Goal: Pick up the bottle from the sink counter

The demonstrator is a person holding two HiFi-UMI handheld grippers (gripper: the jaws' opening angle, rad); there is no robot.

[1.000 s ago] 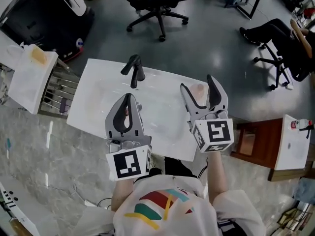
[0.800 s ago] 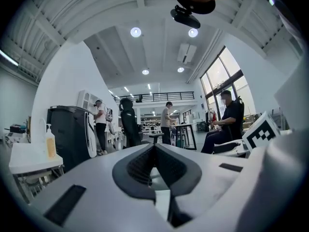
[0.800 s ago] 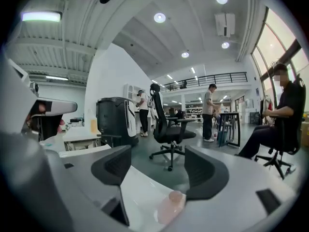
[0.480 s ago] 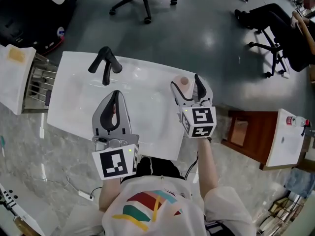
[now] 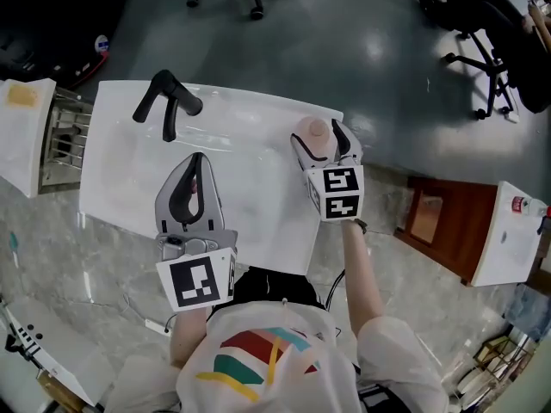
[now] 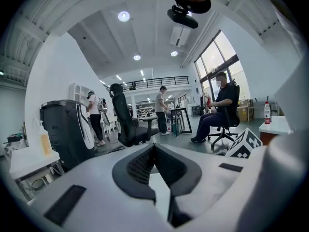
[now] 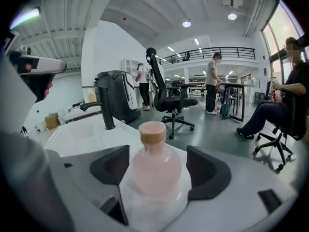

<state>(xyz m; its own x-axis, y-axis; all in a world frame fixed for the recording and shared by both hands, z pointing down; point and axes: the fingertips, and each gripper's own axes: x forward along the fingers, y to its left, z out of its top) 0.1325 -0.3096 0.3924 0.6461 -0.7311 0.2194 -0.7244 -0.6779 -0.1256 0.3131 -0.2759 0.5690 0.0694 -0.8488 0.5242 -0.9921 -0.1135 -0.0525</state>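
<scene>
A small pale pink bottle (image 5: 314,134) with a tan cap stands upright on the white sink counter (image 5: 258,192), near its far right corner. My right gripper (image 5: 320,138) has a jaw on each side of the bottle (image 7: 154,166). Its jaws are opening, and gaps show between the dark pads (image 7: 112,164) and the bottle, so nothing presses on it. My left gripper (image 5: 196,158) hovers over the middle of the counter. Its jaws meet at the tips in the left gripper view (image 6: 154,147), with nothing held.
A black faucet (image 5: 164,110) rises at the counter's far left. A dish rack (image 5: 62,140) and a white board (image 5: 21,136) sit left of the counter. A wooden stand (image 5: 439,222) and a white surface (image 5: 508,248) are at the right. Office chairs stand on the grey floor beyond.
My right gripper has moved forward until the bottle stands between its jaws. The left gripper has stayed shut over the counter. The head view has shifted.
</scene>
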